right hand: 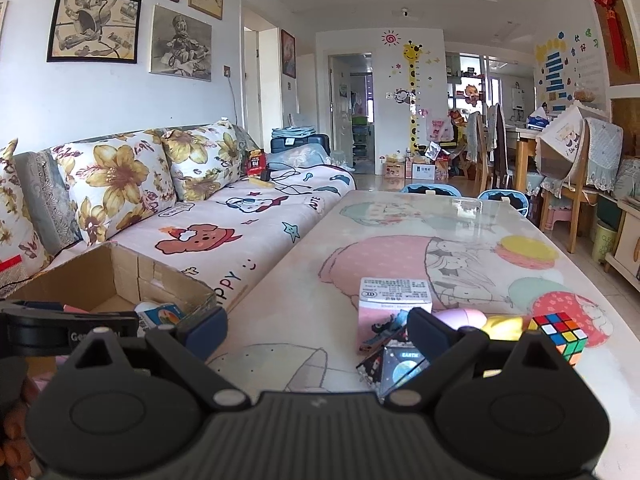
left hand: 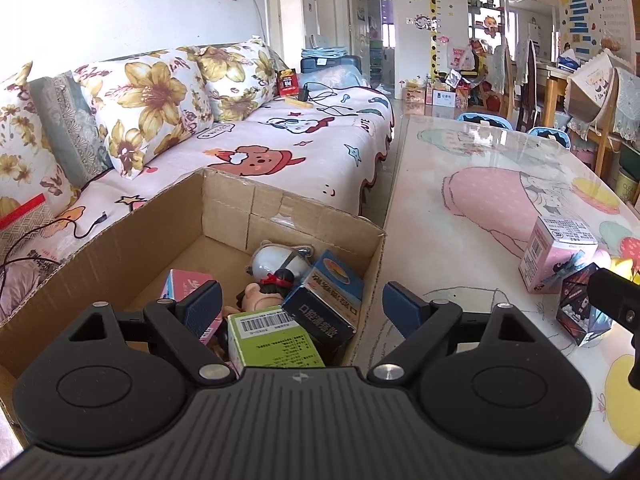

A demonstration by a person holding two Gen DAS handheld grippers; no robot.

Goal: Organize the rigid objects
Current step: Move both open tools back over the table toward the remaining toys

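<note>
Sunlight is falling across a living room with a floral-cushioned sofa [left hand: 248,136] along the left wall and a glossy cartoon-printed surface [right hand: 400,240] stretching away on the right.

At the left, a cardboard box [left hand: 120,240] is sitting between the sofa and the surface, its top open. I am holding my left tongs [left hand: 302,300] over its near right corner, spread wide with nothing between the pads; one pad is hanging over the box's inside and the other beyond its right wall, above the surface. Inside the box, from left to right, a pink packet [left hand: 186,284], a green carton [left hand: 276,338] with a barcode, a doll [left hand: 266,292] with a red bow, a white round toy [left hand: 280,260] behind it, and a blue carton [left hand: 328,300] are lying jumbled together, touching one another.

Further right, on the surface, I am holding my right tongs [right hand: 316,330] low, also spread wide and gripping nothing. Its right pad is sitting just in front of a dark prism box [right hand: 394,368] marked EARTH; whether they touch I cannot tell. A pink-and-white box [right hand: 394,308] is standing upright just behind the prism box. Beside them to the right, a pink oval thing [right hand: 460,316] and a yellow thing [right hand: 502,326] are lying partly hidden, and a Rubik's cube [right hand: 560,332] is resting near the right edge.
</note>
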